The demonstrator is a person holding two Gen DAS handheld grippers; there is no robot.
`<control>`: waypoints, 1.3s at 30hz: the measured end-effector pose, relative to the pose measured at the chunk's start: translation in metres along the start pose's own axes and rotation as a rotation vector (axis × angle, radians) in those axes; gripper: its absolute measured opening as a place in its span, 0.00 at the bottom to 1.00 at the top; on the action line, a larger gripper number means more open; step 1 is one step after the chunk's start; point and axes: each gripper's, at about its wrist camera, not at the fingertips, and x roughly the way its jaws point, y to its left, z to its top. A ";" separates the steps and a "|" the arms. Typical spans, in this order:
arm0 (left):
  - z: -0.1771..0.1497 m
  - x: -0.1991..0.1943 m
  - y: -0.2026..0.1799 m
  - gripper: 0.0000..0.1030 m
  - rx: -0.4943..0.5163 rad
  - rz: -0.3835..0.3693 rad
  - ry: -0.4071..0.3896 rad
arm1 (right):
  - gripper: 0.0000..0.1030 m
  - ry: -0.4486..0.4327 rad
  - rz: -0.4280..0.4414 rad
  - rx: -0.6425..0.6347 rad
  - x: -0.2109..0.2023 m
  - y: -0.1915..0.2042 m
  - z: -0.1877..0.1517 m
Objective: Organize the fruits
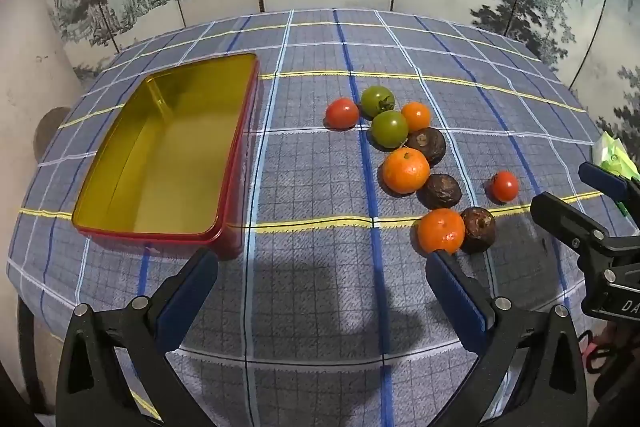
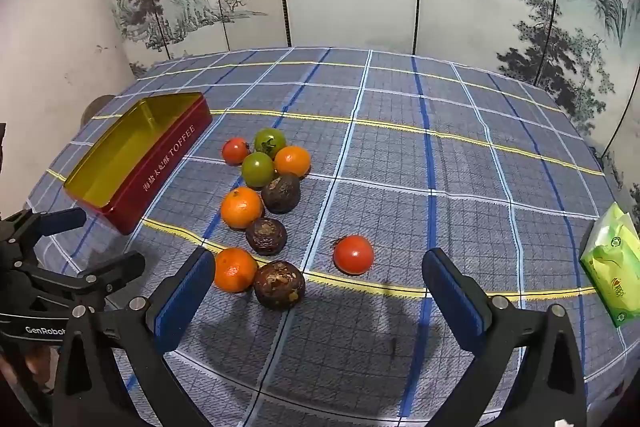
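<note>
Fruits lie loose in a cluster on a table (image 2: 460, 155) covered with a blue checked cloth, to the right of an empty tin (image 1: 168, 151) with a gold inside and red outer walls. Farthest back sit a red tomato (image 2: 235, 151), two green tomatoes (image 2: 270, 142) (image 2: 258, 169) and a small orange tomato (image 2: 292, 161), touching or nearly touching one another. Nearer come a tangerine (image 2: 241, 207) and two dark, wrinkled brown fruits (image 2: 281, 193) (image 2: 266, 235), then a second tangerine (image 2: 235, 269) pressed against a third wrinkled fruit (image 2: 279, 284). One more red tomato (image 2: 353, 254) sits alone, a little apart to the right. A green tissue pack (image 2: 612, 267) lies at the table's right edge. Both tools hover above the near part of the table, angled downward: the left gripper (image 1: 320, 279) has its fingers spread wide with nothing between them, and the right gripper (image 2: 318, 279) is likewise spread wide and empty. Judging by looks, every piece is small, light and round, so it will probably roll if nudged. The tomatoes look smooth, glossy and soft-skinned, likely to slip or bruise under a hard squeeze; the tangerines seem to have a dimpled peel that gives better hold; the wrinkled fruits look firmer and rougher. Each is best taken across its widest middle with gentle pressure, and the lone tomato offers the clearest approach.
</note>
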 end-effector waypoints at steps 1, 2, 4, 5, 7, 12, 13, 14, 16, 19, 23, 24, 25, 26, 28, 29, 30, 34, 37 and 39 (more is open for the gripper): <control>0.000 0.000 0.000 1.00 -0.003 -0.004 0.000 | 1.00 -0.001 0.001 0.001 -0.001 0.000 0.000; 0.000 0.000 0.001 1.00 -0.007 -0.005 0.001 | 1.00 -0.001 0.004 0.005 -0.001 0.000 -0.001; 0.000 -0.001 0.001 1.00 -0.006 -0.002 0.001 | 1.00 0.000 0.005 0.012 -0.001 -0.001 0.000; 0.000 -0.001 0.001 1.00 -0.002 0.008 -0.001 | 1.00 0.003 0.011 0.017 -0.001 -0.002 0.000; -0.001 -0.001 0.000 1.00 0.009 0.007 -0.002 | 1.00 0.004 0.013 0.017 -0.001 -0.002 -0.001; -0.001 -0.001 -0.002 1.00 0.012 -0.002 0.010 | 1.00 0.009 0.011 0.007 -0.001 -0.001 -0.002; -0.001 -0.001 -0.002 1.00 0.013 -0.004 0.013 | 1.00 0.009 0.011 0.006 -0.001 -0.001 -0.002; -0.001 -0.001 -0.003 1.00 0.015 -0.001 0.015 | 1.00 0.009 0.011 0.005 -0.001 0.000 -0.002; -0.001 -0.002 -0.004 1.00 0.017 0.001 0.018 | 1.00 0.013 0.012 0.002 0.000 0.000 -0.002; -0.001 -0.001 -0.005 1.00 0.018 -0.002 0.017 | 1.00 0.017 0.017 0.001 0.000 0.001 -0.002; -0.002 -0.001 -0.008 1.00 0.027 0.008 0.017 | 0.99 0.023 0.015 -0.010 0.001 0.003 -0.003; -0.002 -0.001 -0.008 1.00 0.027 0.009 0.017 | 0.99 0.023 0.015 -0.012 0.001 0.004 -0.003; -0.002 -0.001 -0.008 1.00 0.026 0.009 0.017 | 0.99 0.024 0.016 -0.013 0.001 0.004 -0.003; -0.002 -0.001 -0.008 1.00 0.026 0.010 0.017 | 0.99 0.024 0.017 -0.012 0.002 0.004 -0.003; -0.002 -0.001 -0.007 1.00 0.022 0.012 0.016 | 0.99 0.027 0.017 -0.015 0.002 0.005 -0.003; -0.002 -0.001 -0.007 1.00 0.018 0.017 0.017 | 0.99 0.026 0.018 -0.014 0.002 0.005 -0.004; -0.002 -0.001 -0.006 1.00 0.014 0.021 0.017 | 0.99 0.027 0.020 -0.014 0.003 0.005 -0.004; -0.002 -0.001 -0.003 1.00 0.006 0.024 0.021 | 0.99 0.031 0.022 -0.018 0.004 0.006 -0.004; -0.002 -0.001 -0.002 1.00 0.011 0.026 0.018 | 0.99 0.036 0.023 -0.017 0.005 0.006 -0.004; -0.002 -0.002 -0.002 1.00 0.013 0.025 0.018 | 0.99 0.038 0.024 -0.018 0.006 0.006 -0.005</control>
